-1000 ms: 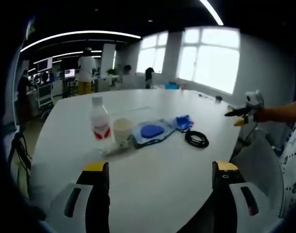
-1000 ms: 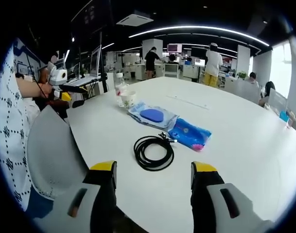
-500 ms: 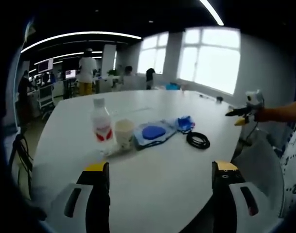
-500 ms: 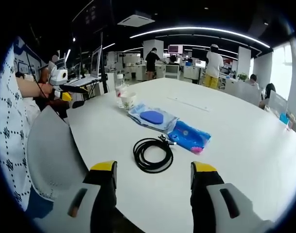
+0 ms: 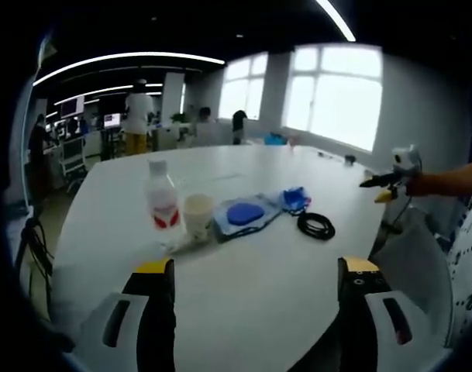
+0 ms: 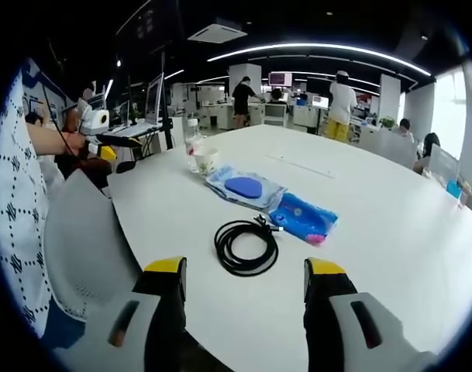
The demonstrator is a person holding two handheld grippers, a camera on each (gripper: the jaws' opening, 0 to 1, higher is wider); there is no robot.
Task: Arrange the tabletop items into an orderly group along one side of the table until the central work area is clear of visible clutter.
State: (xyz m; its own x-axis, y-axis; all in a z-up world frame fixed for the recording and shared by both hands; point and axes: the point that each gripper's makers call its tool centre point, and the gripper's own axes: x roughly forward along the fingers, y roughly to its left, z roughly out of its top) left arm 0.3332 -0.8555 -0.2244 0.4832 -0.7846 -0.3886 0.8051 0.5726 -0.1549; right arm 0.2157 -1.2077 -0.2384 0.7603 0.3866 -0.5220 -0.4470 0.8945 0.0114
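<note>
Left gripper (image 5: 255, 271) stood at bottom centre of the left gripper view, jaws wide apart, holding nothing; right gripper (image 6: 245, 275) likewise spread and empty at bottom centre of the right gripper view. On the white table (image 5: 243, 294), mid-frame, a row ran left to right: bottle (image 5: 161, 203), paper cup (image 5: 198, 215), clear pouch with blue pad (image 5: 244, 211), blue packet (image 5: 294, 198), black coiled cable (image 5: 315, 225); the cable (image 6: 246, 246) lay just above the right jaws.
</note>
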